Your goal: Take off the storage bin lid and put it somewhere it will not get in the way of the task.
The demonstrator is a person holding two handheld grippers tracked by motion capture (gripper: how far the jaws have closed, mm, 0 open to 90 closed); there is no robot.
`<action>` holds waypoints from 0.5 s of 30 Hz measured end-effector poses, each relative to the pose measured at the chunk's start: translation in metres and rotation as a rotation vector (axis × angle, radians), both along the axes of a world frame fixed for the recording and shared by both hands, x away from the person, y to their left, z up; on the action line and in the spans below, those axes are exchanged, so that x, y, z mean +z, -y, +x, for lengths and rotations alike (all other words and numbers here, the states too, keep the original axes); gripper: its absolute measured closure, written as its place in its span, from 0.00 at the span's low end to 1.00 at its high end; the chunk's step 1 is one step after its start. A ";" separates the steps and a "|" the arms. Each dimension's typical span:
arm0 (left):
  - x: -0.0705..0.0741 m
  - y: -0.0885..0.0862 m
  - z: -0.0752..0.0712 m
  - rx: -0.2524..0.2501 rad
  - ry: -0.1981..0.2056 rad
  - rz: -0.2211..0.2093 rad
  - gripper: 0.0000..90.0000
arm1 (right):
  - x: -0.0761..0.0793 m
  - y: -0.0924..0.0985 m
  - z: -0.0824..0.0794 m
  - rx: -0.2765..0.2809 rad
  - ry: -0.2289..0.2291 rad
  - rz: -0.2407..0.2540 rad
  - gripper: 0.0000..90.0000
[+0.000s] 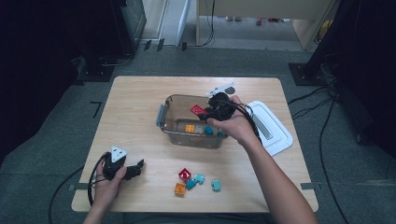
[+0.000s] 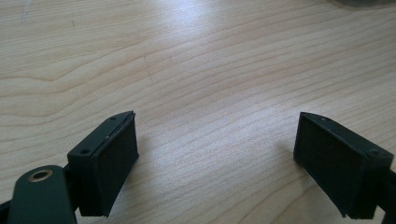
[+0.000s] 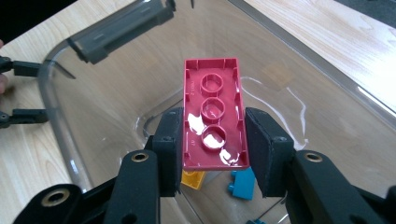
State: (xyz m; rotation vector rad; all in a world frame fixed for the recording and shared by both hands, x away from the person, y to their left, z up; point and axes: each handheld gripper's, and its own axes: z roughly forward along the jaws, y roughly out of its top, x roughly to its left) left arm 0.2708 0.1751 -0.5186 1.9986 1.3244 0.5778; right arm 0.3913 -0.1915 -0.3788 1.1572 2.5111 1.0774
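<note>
Both grippers were black. The left gripper (image 1: 136, 168) carried a grey three-cornered plate and a black cable looping from its rear. The right gripper (image 1: 204, 113) carried a similar plate and black cables. Each jaw ended in a rectangular black pad; brass-coloured pivot bushings sat in the linkage arms. Forearms were bare, unsleeved.

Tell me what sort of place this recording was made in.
Probably a lab or workshop set up for recording: a wooden table stands on grey carpet, dark equipment stands flank it, and cables trail across the floor. On the table sits a clear bin.
</note>
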 end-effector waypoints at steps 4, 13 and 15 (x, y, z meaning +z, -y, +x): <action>0.000 0.000 0.000 0.000 0.000 0.000 0.15 | -0.005 -0.001 0.005 -0.009 -0.011 -0.007 0.66; 0.000 0.000 0.000 0.000 0.000 -0.001 0.15 | -0.015 -0.005 0.010 -0.007 -0.028 -0.053 0.66; 0.000 0.000 0.000 0.000 0.000 0.000 0.15 | -0.016 -0.005 0.011 -0.008 -0.028 -0.066 0.66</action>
